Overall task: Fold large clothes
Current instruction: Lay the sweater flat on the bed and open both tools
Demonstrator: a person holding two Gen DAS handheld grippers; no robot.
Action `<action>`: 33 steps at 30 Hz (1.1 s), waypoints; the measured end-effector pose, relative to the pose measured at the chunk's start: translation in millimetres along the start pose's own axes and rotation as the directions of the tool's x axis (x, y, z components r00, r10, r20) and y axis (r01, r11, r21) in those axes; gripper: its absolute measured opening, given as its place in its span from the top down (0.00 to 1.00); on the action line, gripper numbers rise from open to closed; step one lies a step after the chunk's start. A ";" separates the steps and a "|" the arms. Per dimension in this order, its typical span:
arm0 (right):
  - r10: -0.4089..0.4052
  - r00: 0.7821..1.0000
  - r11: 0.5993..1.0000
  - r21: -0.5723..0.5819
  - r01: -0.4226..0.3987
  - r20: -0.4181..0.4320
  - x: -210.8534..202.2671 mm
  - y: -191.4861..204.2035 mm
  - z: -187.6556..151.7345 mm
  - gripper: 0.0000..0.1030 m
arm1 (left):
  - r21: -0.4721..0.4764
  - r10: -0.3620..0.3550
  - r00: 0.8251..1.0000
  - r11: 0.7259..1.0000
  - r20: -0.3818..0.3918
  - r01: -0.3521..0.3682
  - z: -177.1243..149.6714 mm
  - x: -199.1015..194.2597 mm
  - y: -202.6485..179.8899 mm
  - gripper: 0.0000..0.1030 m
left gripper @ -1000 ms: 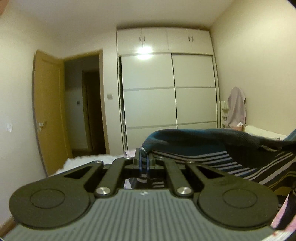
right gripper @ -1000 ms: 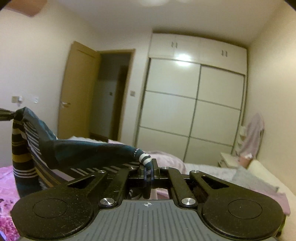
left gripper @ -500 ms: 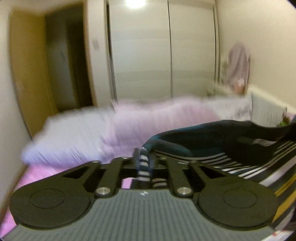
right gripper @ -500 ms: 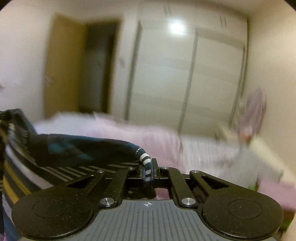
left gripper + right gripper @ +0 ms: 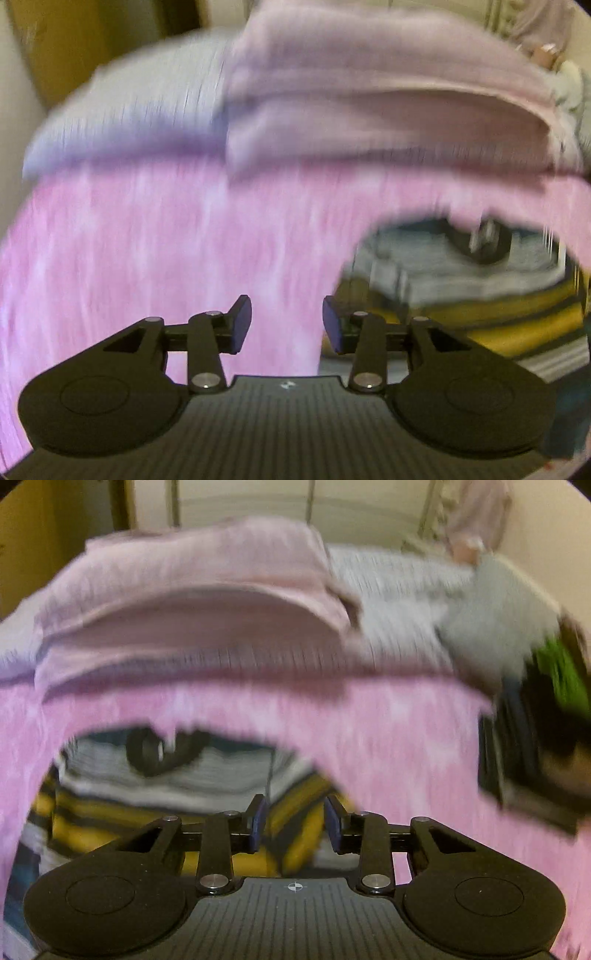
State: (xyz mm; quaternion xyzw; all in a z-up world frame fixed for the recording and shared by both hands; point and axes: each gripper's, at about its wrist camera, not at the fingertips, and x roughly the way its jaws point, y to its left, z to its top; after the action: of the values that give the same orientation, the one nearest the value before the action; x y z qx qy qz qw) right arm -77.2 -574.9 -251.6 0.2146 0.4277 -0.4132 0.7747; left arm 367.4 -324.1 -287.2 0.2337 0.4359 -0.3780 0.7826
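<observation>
On pink bedding [image 5: 147, 240], blurred, seemingly knitted striped garment [image 5: 166, 794] lies rumpled.

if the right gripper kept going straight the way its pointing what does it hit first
Most likely the striped garment: the open right gripper frames its yellow and dark bands between its fingers. The picture is blurred, so depth is unclear.

Pink bed cover [image 5: 155, 236], folded pale blanket [image 5: 192, 602], cream wall [image 5: 546, 524] behind.
</observation>
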 end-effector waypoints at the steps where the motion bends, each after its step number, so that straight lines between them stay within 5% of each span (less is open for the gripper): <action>1: 0.013 0.999 0.999 0.037 -0.012 -0.035 -1.2 -2.8 -18.0 0.69 | -0.018 -0.007 0.999 1.000 -0.040 0.006 -22.5 -0.7 4.3 0.64; 8: 0.107 0.963 0.984 0.167 -0.066 -0.246 -14.2 19.1 -103.9 0.69 | -0.160 -0.124 0.951 0.984 -0.283 0.081 -179.2 -25.2 14.2 0.59; 14: 0.121 0.947 0.991 0.091 -0.098 -0.299 -7.2 53.3 -123.3 0.69 | -0.199 -0.157 0.924 0.976 -0.348 0.091 -233.2 3.6 5.6 0.56; 16: 0.122 0.947 0.992 0.078 -0.104 -0.296 -5.7 61.3 -122.2 0.69 | -0.197 -0.156 0.928 0.976 -0.340 0.092 -235.5 14.6 4.4 0.61; 18: 0.123 0.949 0.992 0.059 -0.111 -0.291 -4.7 69.7 -120.1 0.69 | -0.179 -0.187 0.936 0.974 -0.298 0.137 -231.0 10.4 5.2 0.97; 21: 0.118 0.955 0.993 0.033 -0.113 -0.273 -10.3 78.9 -116.0 0.69 | -0.066 -0.144 0.961 0.989 -0.237 0.132 -214.5 -13.6 15.5 0.97; 25: 0.120 0.960 0.993 0.029 -0.117 -0.254 -16.9 88.1 -111.6 0.69 | -0.036 0.020 0.989 0.999 -0.149 -0.026 -177.1 -39.0 78.7 0.97; 29: 0.121 0.964 0.993 0.031 -0.117 -0.237 -22.4 96.6 -107.3 0.69 | 0.040 0.212 0.975 0.977 -0.072 -0.210 -132.9 -35.7 137.7 0.97; 33: 0.120 0.964 0.993 0.010 -0.121 -0.238 -21.9 102.8 -107.1 0.69 | 0.044 0.307 0.949 0.951 -0.076 -0.304 -97.6 -2.2 168.5 0.90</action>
State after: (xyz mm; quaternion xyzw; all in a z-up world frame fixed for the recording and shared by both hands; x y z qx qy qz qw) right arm -50.9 -433.1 -293.4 0.2863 0.5048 -0.3356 0.7420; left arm 451.3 -153.4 -329.1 0.3261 0.4199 -0.2493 0.8094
